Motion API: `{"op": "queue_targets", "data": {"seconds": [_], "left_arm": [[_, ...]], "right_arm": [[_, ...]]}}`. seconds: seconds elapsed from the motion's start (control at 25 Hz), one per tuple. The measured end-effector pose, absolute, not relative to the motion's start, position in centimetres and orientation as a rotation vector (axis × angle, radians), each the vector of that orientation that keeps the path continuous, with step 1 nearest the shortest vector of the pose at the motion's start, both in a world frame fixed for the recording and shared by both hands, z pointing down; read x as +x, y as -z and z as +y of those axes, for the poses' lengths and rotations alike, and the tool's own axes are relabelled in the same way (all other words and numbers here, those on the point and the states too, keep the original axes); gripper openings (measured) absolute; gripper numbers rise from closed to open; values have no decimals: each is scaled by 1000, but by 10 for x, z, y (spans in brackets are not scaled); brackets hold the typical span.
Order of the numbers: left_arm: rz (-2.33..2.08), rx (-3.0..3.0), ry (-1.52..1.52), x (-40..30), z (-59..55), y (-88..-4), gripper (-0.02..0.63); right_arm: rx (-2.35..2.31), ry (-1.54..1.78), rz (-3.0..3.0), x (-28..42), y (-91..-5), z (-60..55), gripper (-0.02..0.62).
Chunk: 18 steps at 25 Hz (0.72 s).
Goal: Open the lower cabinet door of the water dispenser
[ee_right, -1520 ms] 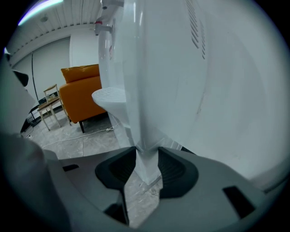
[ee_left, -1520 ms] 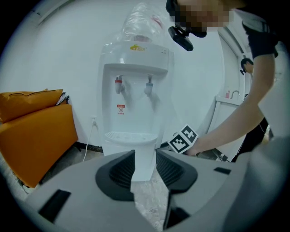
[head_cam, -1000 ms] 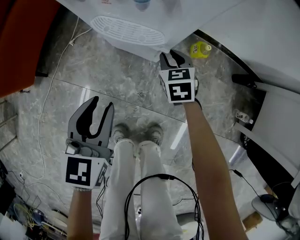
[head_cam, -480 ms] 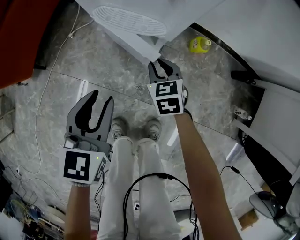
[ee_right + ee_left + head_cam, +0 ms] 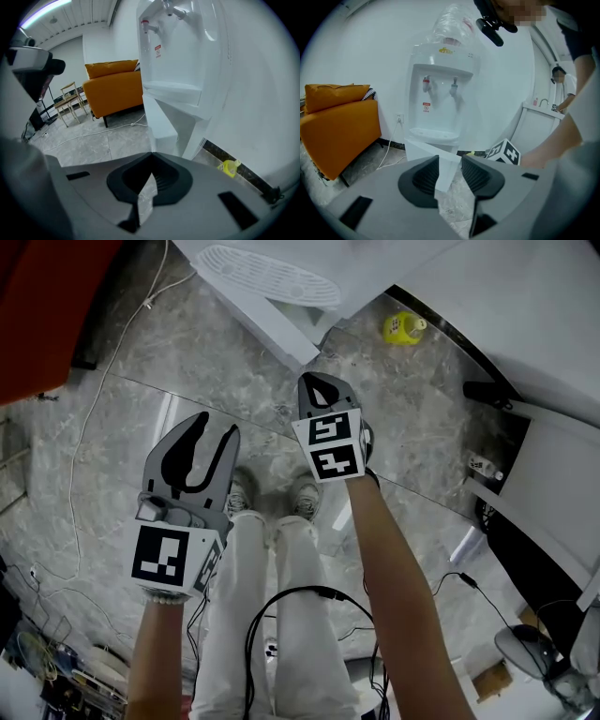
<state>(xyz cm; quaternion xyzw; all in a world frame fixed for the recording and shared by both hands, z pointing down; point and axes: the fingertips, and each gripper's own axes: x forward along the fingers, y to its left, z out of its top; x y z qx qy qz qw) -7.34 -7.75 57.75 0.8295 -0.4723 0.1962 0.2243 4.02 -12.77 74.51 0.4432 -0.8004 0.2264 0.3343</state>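
The water dispenser stands against the white wall at the far side of the room, with a clear bottle upended on top and its drip tray jutting out over the grey marble floor. Below the tray the lower cabinet door stands swung out from the body, its free edge pointing towards the person. From the right side, the same door shows as a white panel angled away from the cabinet.

The right hand-held gripper hovers just near of that door edge, not touching it. Its jaws have just been closing and now meet at the tips, with nothing between them; the right gripper view shows only floor behind the dark pads.

The left hand-held gripper hangs further left and nearer the person, well apart from the dispenser. Its jaws stand partly apart and hold nothing; the door edge shows through the gap but lies well beyond them.

A small yellow bottle sits on the floor by the wall to the right of the dispenser. A white power cord trails across the floor on the left, and an orange sofa stands left of the dispenser. The person's white trousers and shoes show below the grippers.
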Motion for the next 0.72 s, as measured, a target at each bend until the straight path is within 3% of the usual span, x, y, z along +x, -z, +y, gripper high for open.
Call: {"op": "queue_targets", "data": {"seconds": [0.36, 0.72], "left_arm": [[-1290, 2240, -547, -40, -92, -596, 161], [-1283, 2136, -543, 3, -119, -632, 229]], "right_arm": [[1271, -674, -2074, 79, -717, -83, 3], [1359, -698, -2056, 125, -693, -62, 3]]}}
